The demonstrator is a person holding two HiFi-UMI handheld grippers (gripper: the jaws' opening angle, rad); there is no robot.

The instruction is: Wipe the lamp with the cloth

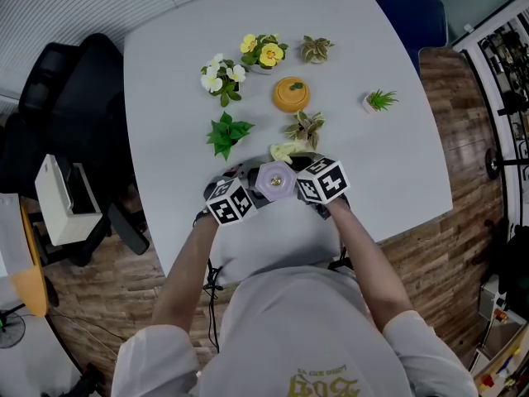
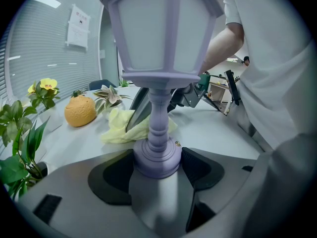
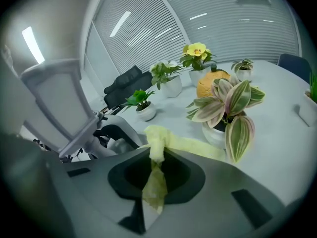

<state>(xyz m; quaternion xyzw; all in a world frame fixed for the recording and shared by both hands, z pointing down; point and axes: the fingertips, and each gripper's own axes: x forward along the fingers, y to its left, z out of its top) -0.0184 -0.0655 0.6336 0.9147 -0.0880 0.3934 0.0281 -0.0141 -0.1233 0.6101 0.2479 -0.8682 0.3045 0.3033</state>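
left gripper (image 2: 158, 175) is clamped on the lamp (image 2: 163, 33) base; right gripper (image 3: 157, 175) pinches the cloth (image 3: 157, 140), lamp just left of it. pressing the shade could tilt the lamp; the potted plant (image 3: 228, 113) just ahead might be knocked.

Pale grey desk (image 1: 397, 164) with rounded corners, on a brown wood-plank floor (image 1: 430, 255). Black office chair (image 1: 70, 98) close at the left edge, blue chair (image 1: 413, 11) at the far right corner. White slatted blinds (image 3: 223, 24) across the windows behind. Bright strip light (image 3: 30, 43) high up; reflected or overhead, cannot tell. Paper notice (image 2: 78, 26) fixed up beside the blinds. Cluttered shelving (image 1: 508, 64) along the right side of the room.
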